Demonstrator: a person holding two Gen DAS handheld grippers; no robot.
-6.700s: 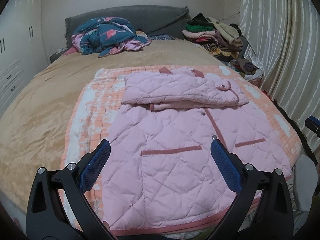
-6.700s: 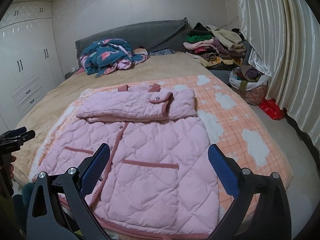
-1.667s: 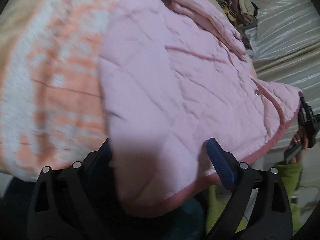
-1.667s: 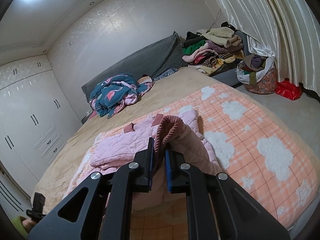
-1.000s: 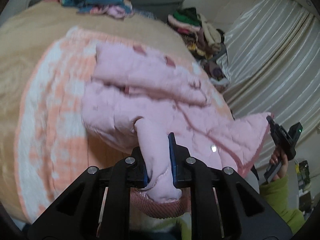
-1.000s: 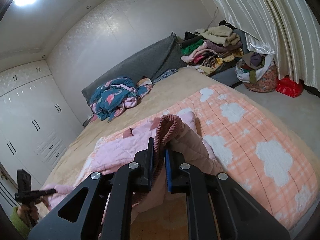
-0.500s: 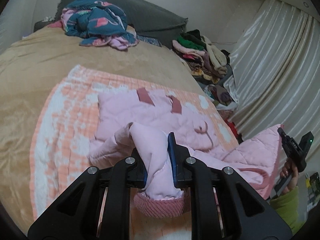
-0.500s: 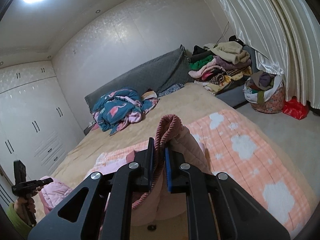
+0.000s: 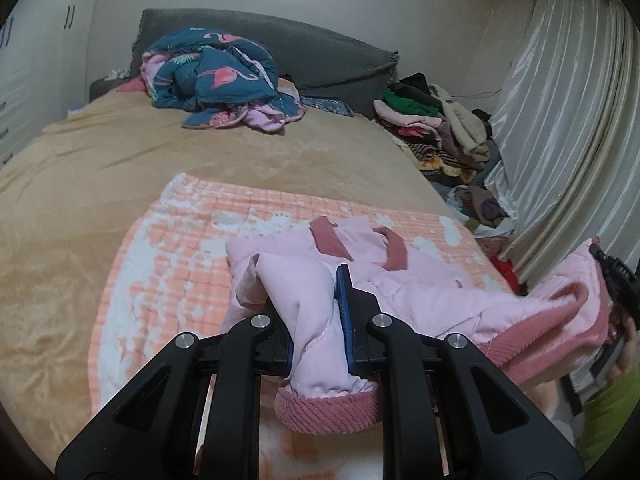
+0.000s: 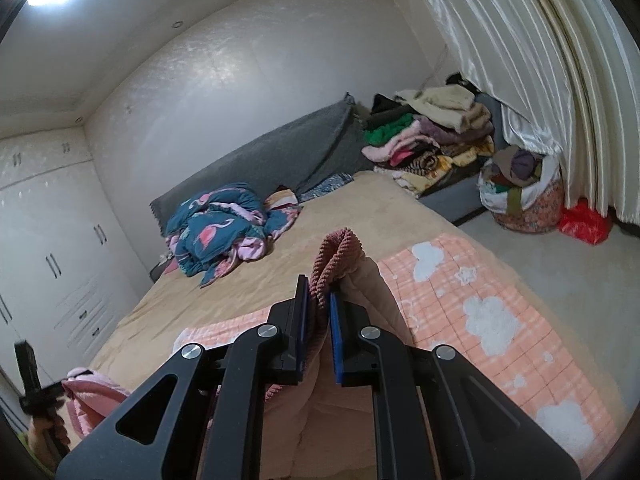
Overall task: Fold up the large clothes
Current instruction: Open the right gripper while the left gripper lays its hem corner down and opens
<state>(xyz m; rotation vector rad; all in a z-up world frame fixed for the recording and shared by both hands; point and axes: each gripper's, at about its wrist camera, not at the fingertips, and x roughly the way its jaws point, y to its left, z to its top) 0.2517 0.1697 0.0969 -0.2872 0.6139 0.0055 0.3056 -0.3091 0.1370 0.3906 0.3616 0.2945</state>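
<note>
You had the pink quilted jacket [image 9: 420, 288] on the orange checked blanket [image 9: 168, 264], its collar end lying flat toward the blanket's far edge; the sleeves looked already folded across the chest, so I judged that part of the fold done.

Left gripper [image 9: 318, 320]: fingers clamped tight on the jacket's hem corner, ribbed rose trim hanging below the pads; corner lifted clear of the blanket's near edge.

Right gripper [image 10: 318, 320]: fingers likewise pinched shut on the opposite hem corner, ribbed trim bunched above the pads; fabric draped down toward the blanket's near edge.

The hem between your two grips was raised off the blanket and sagging; I judged you to be mid-way through the bottom-to-top fold.

Left to do, by my reading: carry the hem over to the collar end on the blanket's far half, lay it flat, release both corners; possibly one further fold to compact it.

Not involved: the flamingo-print quilt [image 9: 216, 76] and the stacked clothes [image 10: 432, 140], both well beyond the blanket's far edge.
</note>
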